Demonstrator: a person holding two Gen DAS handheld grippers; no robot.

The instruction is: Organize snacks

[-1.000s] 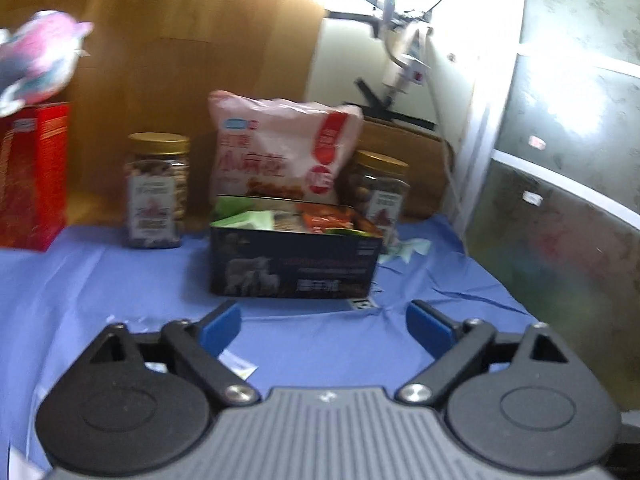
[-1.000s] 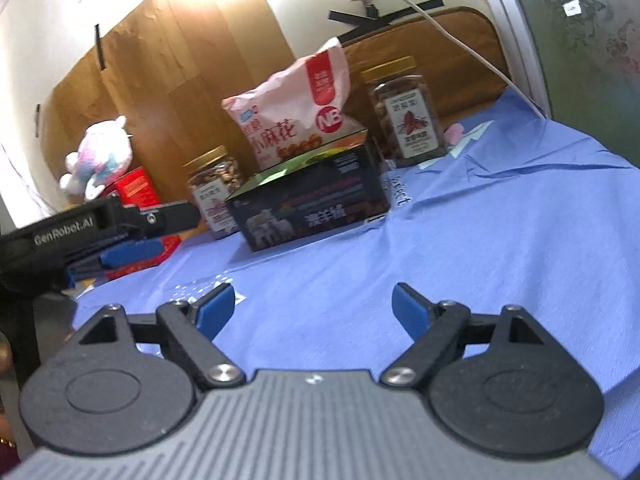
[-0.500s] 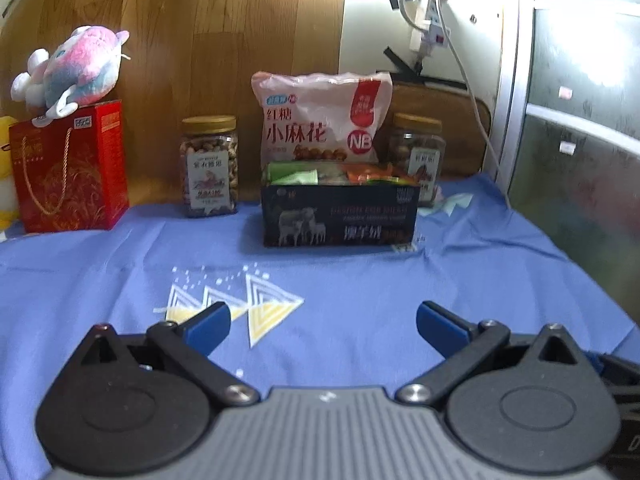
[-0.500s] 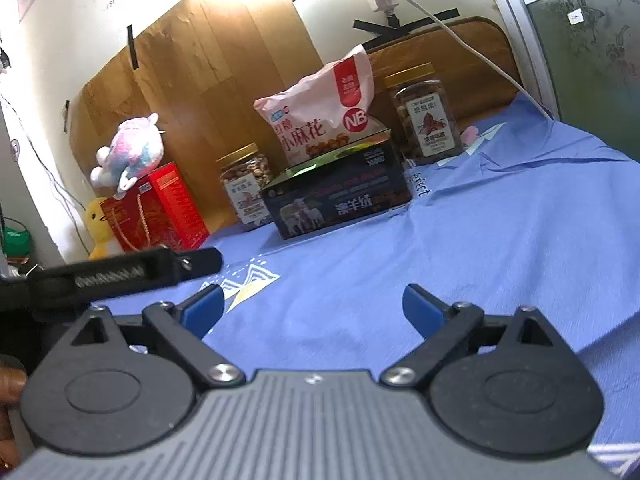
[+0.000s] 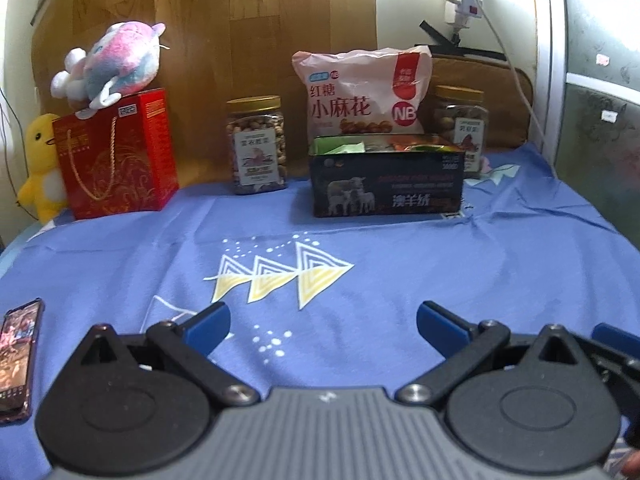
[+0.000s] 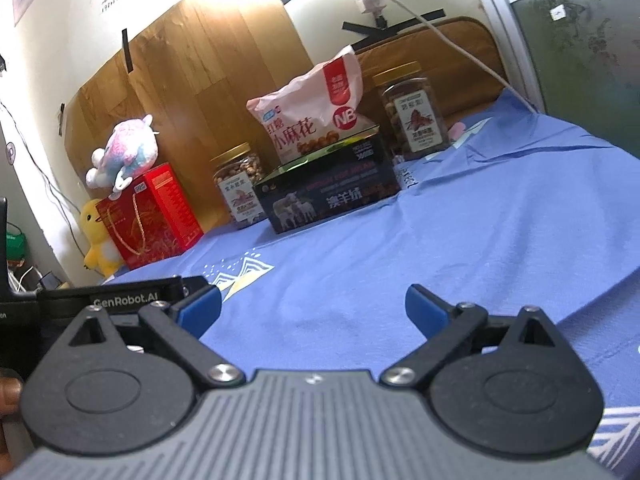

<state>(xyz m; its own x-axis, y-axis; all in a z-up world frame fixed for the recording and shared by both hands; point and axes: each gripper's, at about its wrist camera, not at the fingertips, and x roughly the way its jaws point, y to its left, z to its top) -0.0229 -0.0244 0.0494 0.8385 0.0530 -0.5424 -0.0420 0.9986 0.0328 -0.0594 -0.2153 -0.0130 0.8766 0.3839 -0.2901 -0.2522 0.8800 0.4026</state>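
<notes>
A dark box (image 5: 386, 184) with a sheep picture stands at the back of the blue cloth (image 5: 440, 264), with snack packets showing in its open top. Behind it leans a pink snack bag (image 5: 360, 96). A nut jar (image 5: 256, 144) is to its left and a second jar (image 5: 462, 128) to its right. My left gripper (image 5: 322, 320) is open and empty, well short of the box. In the right wrist view the box (image 6: 328, 200), bag (image 6: 316, 116) and jars (image 6: 238, 188) sit far ahead. My right gripper (image 6: 312, 306) is also open and empty.
A red gift bag (image 5: 116, 152) with a plush toy (image 5: 112, 64) on top stands back left, beside a yellow duck (image 5: 40, 168). A phone (image 5: 18, 356) lies on the cloth at the left edge. A white cable (image 5: 516, 80) hangs at the right wall.
Both grippers have drawn back from the box, which looks smaller now. The left view swung left, bringing the gift bag, duck and phone into sight. Both sets of jaws stand slightly wider.
</notes>
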